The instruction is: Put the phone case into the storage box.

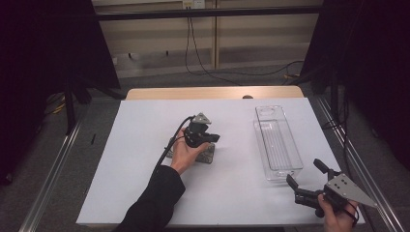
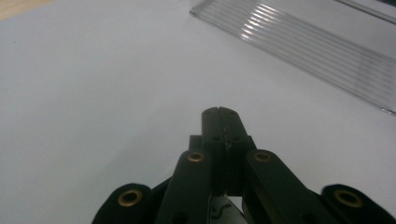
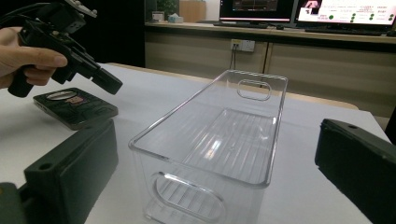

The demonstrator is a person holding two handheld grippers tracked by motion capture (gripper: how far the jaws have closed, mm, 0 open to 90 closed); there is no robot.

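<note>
Bare table [image 1: 145,159] lies open left of and between the claws. The clear bin [image 1: 276,143] blocks the right side, just ahead of the right claw [image 1: 304,175]; a flat dark case [image 3: 74,107] lies under the left claw [image 1: 214,138].

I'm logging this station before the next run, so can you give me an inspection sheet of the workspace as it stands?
Surface: white table top, bare around the items.
Job's things: flat dark packet lying flat under the left gripper; clear plastic bin upright and holding nothing.
Clutter: nothing seen.
Grippers: left gripper shut on nothing, above the packet; right gripper open, near the bin's near end.
Cables: black cable trails from the left gripper; more on the floor.
Surroundings: wall panels, monitors behind.
</note>
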